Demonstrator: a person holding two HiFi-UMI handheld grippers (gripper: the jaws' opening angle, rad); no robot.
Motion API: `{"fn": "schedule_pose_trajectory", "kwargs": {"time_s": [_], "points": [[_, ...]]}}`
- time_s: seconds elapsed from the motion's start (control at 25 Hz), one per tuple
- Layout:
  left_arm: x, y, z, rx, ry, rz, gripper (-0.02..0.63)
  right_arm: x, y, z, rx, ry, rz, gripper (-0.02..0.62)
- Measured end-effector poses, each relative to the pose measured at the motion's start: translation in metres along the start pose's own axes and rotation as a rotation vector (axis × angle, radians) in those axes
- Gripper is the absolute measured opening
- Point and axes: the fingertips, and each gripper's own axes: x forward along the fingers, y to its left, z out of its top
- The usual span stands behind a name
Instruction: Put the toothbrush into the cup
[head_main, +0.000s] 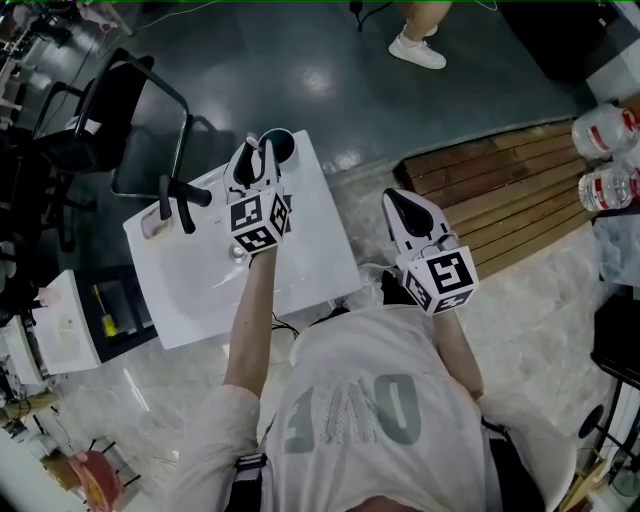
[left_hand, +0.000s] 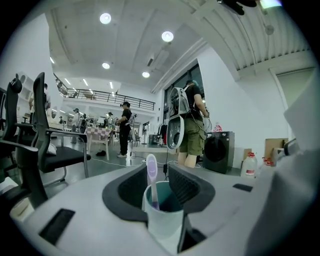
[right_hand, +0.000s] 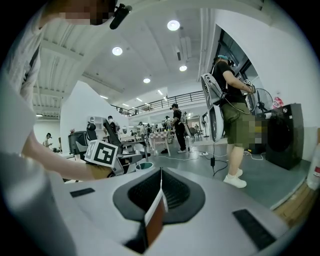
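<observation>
Left gripper view: toothbrush (left_hand: 151, 180) stands head-up in cup (left_hand: 162, 220), at its 9 o'clock side. L gripper (left_hand: 159, 167) jaws approx. half open either side of brush, not pressing it. R gripper (right_hand: 161, 172) jaws shut, empty, at 3 o'clock of basin (head_main: 190, 290).

cup (head_main: 283, 146): far corner of counter (head_main: 320, 255), between left claw (head_main: 260, 158) jaws
toothbrush (left_hand: 151, 175): standing in cup
faucet (head_main: 183, 202): on counter, left of cup
right claw (head_main: 404, 213): beyond counter's right edge
</observation>
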Motion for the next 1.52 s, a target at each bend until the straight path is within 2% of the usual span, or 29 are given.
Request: {"fn": "schedule_pose_trajectory", "kwargs": {"time_s": [0.32,0.6,0.8,0.96,1.12,1.24,1.36,1.52], "points": [[-0.001,0.003,0.008,0.012,-0.018,0.020,0.169,0.001,0.002,0.008,-0.014,-0.019,0.016,0.031],[-0.004,0.009,0.045,0.044,-0.089,0.038,0.183,0.003,0.006,0.020,-0.033,-0.045,0.035,0.031],[-0.019,-0.003,0.099,0.111,-0.192,0.025,0.183,0.005,0.010,0.034,-0.054,-0.078,0.052,0.031],[-0.054,-0.020,0.160,0.179,-0.343,0.032,0.176,0.012,0.019,0.058,-0.092,-0.130,0.085,0.031],[-0.106,-0.039,0.195,0.207,-0.461,0.048,0.080,0.017,0.032,0.080,-0.107,-0.190,0.122,0.031],[-0.135,-0.050,0.198,0.218,-0.487,0.064,0.057,0.019,0.041,0.091,-0.120,-0.221,0.152,0.031],[-0.159,-0.052,0.188,0.217,-0.480,0.112,0.043,0.019,0.051,0.097,-0.137,-0.239,0.178,0.031],[-0.172,-0.038,0.148,0.161,-0.399,0.180,0.031,0.021,0.062,0.094,-0.155,-0.232,0.208,0.031]]}}
